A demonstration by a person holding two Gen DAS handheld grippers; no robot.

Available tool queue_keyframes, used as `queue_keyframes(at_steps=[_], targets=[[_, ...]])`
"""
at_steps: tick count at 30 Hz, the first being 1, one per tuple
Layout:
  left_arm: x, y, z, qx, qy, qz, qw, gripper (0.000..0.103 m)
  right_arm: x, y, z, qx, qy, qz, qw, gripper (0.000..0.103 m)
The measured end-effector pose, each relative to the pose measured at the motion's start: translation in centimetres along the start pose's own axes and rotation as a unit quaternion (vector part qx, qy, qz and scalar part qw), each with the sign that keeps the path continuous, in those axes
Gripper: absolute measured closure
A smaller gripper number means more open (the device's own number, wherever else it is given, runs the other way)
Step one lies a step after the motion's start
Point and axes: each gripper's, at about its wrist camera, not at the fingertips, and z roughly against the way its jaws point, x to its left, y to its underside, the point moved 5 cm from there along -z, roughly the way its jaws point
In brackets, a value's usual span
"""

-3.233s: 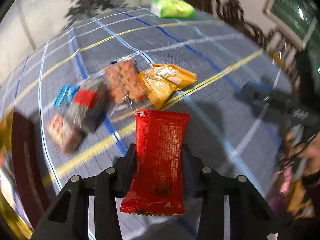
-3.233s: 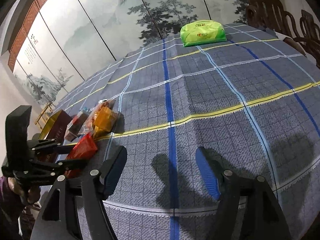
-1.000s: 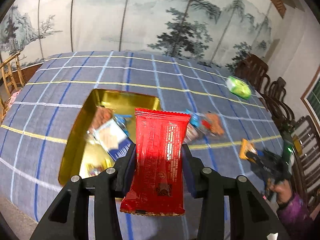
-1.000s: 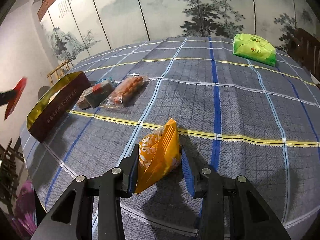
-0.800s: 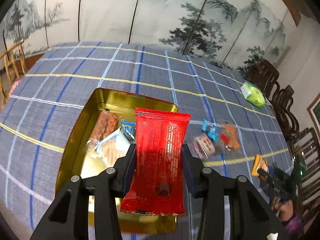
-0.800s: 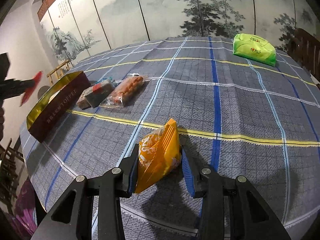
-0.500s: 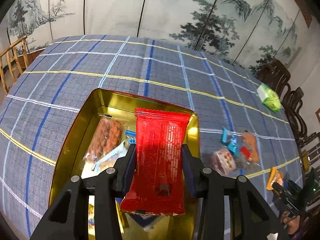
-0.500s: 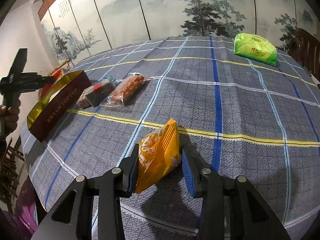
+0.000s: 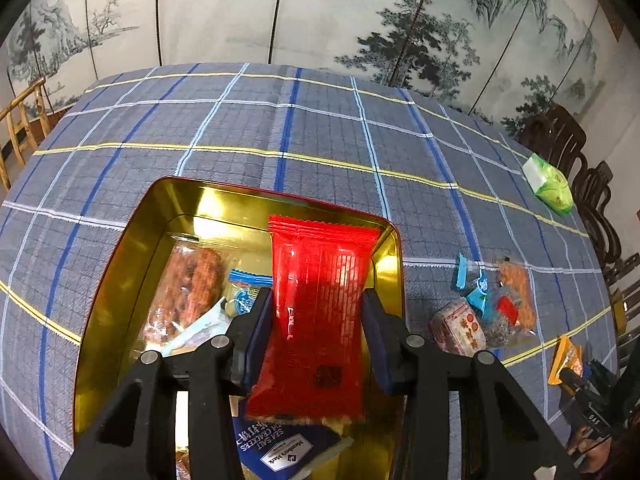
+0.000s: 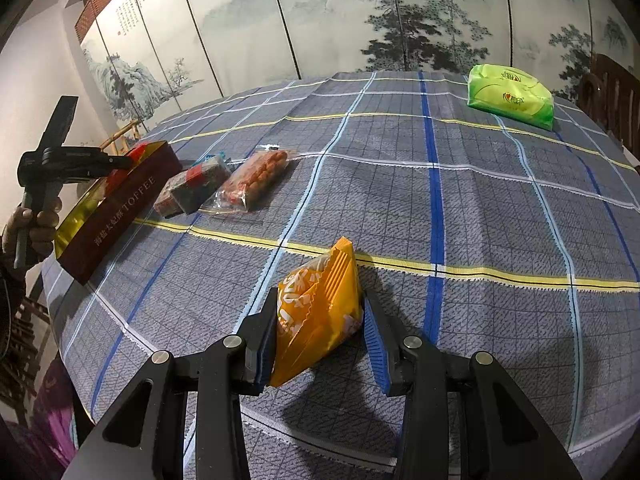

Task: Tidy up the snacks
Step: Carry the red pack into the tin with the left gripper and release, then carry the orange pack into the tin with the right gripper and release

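My left gripper (image 9: 318,312) is shut on a red snack packet (image 9: 316,312) and holds it over the open gold tin (image 9: 120,256), which holds several snacks, among them a nut bag (image 9: 188,292) and a blue cracker pack (image 9: 280,446). My right gripper (image 10: 320,316) is shut on an orange snack bag (image 10: 316,316) low over the checked tablecloth. In the right wrist view the tin (image 10: 120,204) stands at the left with the left gripper (image 10: 116,162) above it. Loose snacks (image 10: 224,184) lie beside the tin.
A green tissue pack (image 10: 512,96) lies at the far side of the table. Dark wooden chairs (image 9: 592,196) stand along the right edge. A painted folding screen (image 10: 360,12) backs the table. The table's front edge (image 10: 320,440) is close below my right gripper.
My left gripper has carried the red packet from the loose snack pile to above the tin and lower toward it. My right gripper closed on the orange bag earlier and holds still.
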Motion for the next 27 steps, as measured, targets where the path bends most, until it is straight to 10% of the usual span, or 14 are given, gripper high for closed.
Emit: queue_keyframes(at_steps=[27], targets=[[-4.0, 6.0, 9.5, -0.087, -0.132, -0.089, 0.9833, 0.041, 2.4, 0.8, 0.8, 0.009, -0.023, -0.013, 1.000, 0.063]])
